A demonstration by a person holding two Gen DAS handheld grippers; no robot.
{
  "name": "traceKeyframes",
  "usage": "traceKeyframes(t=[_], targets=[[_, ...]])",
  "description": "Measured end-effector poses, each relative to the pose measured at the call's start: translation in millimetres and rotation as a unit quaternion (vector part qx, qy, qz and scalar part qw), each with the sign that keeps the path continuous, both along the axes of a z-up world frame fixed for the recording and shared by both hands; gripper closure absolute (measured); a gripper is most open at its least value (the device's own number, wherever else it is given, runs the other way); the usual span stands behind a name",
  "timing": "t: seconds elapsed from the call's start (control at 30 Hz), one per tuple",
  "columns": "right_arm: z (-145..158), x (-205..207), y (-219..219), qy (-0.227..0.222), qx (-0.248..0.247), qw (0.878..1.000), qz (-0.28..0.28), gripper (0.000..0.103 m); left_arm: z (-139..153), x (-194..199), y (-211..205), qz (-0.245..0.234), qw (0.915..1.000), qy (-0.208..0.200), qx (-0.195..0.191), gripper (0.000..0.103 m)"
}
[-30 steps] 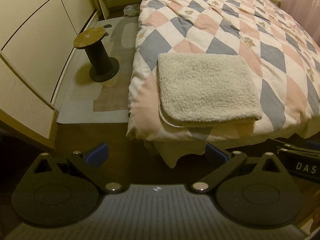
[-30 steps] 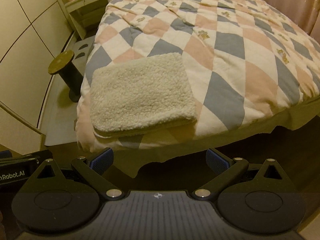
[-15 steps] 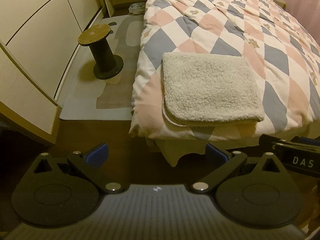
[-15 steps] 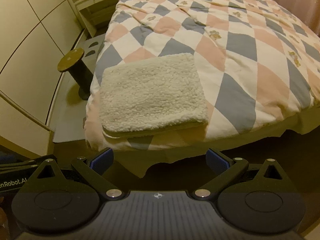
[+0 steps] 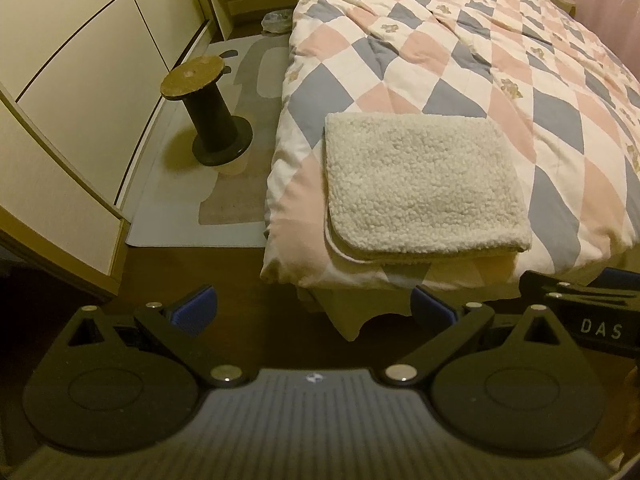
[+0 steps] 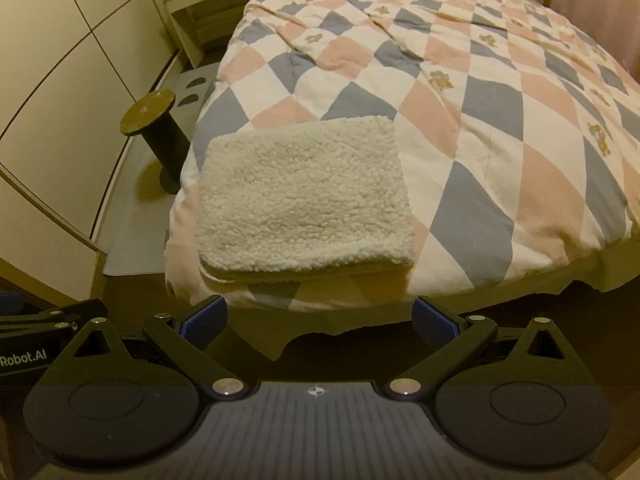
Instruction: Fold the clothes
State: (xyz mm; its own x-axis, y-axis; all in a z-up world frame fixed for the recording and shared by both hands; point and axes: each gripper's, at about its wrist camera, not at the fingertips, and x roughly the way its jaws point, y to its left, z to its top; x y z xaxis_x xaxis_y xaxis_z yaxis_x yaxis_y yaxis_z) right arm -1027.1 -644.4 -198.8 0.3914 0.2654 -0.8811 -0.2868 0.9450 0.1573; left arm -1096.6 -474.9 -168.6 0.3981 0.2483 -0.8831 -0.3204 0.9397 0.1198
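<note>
A cream fleece garment [image 5: 420,184] lies folded into a flat rectangle at the near corner of the bed; it also shows in the right wrist view [image 6: 300,200]. My left gripper [image 5: 312,310] is open and empty, held back from the bed edge, below the garment. My right gripper [image 6: 318,318] is open and empty too, just short of the bed's foot edge, below the garment. The right gripper's body shows at the right edge of the left wrist view [image 5: 592,320].
The bed carries a pink, grey and white checked quilt [image 5: 500,60]. A dark spool-shaped stool [image 5: 212,116] stands on a rug left of the bed. Wardrobe doors [image 5: 80,80] run along the left. A nightstand [image 6: 200,4] stands at the far left.
Both grippers have shifted slightly left and closer, so the garment appears more to the right and larger. The garment itself has not moved.
</note>
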Motion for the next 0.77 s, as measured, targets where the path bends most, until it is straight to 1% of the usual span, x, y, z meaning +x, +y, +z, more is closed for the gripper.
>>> traceKeyframes(t=[0.27,0.57,0.77], targets=[[-6,2,-12,0.009,-0.006,1.0,-0.003,0.002,-3,6,-7,-0.007,1.0,0.001,-0.005,0.001],[-6,8,-22,0.007,-0.011,1.0,-0.008,0.002,-5,19,-14,-0.016,0.9997,0.0,-0.018,0.001],[-5,17,-28,0.004,-0.013,1.0,-0.014,0.002,-6,29,-20,-0.025,0.9994,-0.01,-0.021,0.001]])
